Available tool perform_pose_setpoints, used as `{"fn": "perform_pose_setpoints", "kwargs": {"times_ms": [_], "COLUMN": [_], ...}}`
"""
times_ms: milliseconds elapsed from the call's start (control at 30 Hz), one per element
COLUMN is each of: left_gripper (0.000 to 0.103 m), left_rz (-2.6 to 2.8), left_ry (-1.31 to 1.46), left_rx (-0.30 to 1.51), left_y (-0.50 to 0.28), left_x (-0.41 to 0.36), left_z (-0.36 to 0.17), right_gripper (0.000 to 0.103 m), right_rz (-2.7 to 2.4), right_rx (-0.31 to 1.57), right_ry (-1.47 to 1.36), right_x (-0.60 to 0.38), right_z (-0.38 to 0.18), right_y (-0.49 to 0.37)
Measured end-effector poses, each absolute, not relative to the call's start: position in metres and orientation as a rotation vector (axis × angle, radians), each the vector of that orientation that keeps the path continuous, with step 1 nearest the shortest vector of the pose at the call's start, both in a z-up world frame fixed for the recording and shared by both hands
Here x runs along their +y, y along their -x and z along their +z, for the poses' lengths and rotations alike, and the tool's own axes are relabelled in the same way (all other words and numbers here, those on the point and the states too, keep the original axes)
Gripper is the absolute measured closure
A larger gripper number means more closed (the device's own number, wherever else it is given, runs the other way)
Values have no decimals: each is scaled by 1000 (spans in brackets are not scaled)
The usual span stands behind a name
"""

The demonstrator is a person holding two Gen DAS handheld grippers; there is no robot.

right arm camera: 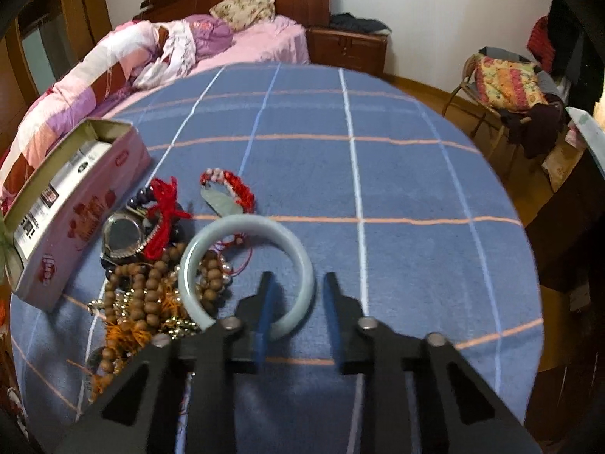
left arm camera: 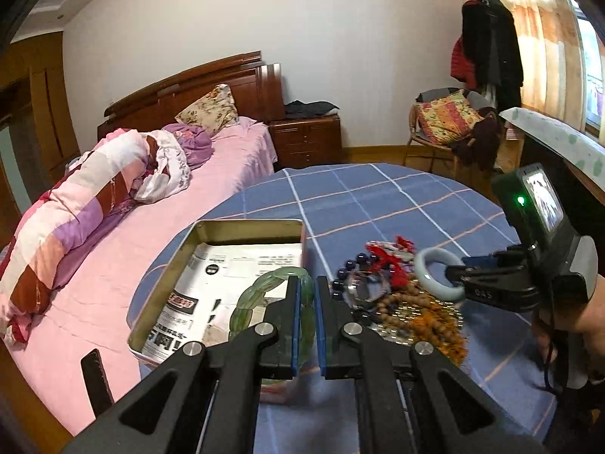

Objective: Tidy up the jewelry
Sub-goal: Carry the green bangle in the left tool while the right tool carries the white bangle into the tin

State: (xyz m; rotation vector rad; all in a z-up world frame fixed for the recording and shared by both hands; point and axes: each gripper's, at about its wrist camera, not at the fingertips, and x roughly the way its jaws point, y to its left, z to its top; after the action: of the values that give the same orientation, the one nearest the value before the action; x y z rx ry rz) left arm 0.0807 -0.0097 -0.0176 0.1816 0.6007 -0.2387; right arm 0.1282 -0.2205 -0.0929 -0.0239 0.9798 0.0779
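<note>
My left gripper (left arm camera: 306,287) is shut on a green glass bangle (left arm camera: 261,287) and holds it over the open metal tin (left arm camera: 166,283), which is lined with printed paper. The tin also shows in the right wrist view (right arm camera: 75,223). My right gripper (right arm camera: 298,283) is open, its jaws either side of the rim of a pale jade bangle (right arm camera: 245,227); one finger is inside the ring. That bangle also shows in the left wrist view (left arm camera: 435,265). A jewelry pile (right arm camera: 151,265) holds wooden beads, a watch, red cords and gold chains.
A round table under a blue checked cloth (right arm camera: 378,170) carries everything. A bed with pink bedding (left arm camera: 94,227) lies close on the left. A chair with cushions (right arm camera: 506,87) stands at the far right.
</note>
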Motion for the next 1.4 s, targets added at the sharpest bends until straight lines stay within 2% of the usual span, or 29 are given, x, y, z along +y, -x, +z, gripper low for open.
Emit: {"fn": "perform_pose_setpoints", "kwargs": {"times_ms": [100, 167, 867, 1400], "left_gripper": [97, 97, 97, 97], "left_rz": [-224, -216, -147, -123], "left_ry": [-170, -163, -154, -129], "left_rx": [612, 621, 669, 689], "left_y": [-88, -92, -131, -156], "left_x": [-1, 4, 47, 62], "left_z": [-21, -23, -24, -27], "right_gripper": [90, 90, 90, 90], "right_rz": [86, 95, 148, 250], "right_rx": [975, 971, 866, 848], "right_ry": [8, -8, 74, 122], "right_x": [-226, -229, -191, -117], "right_z": [-91, -89, -47, -26], "right_y": [-127, -127, -134, -171]}}
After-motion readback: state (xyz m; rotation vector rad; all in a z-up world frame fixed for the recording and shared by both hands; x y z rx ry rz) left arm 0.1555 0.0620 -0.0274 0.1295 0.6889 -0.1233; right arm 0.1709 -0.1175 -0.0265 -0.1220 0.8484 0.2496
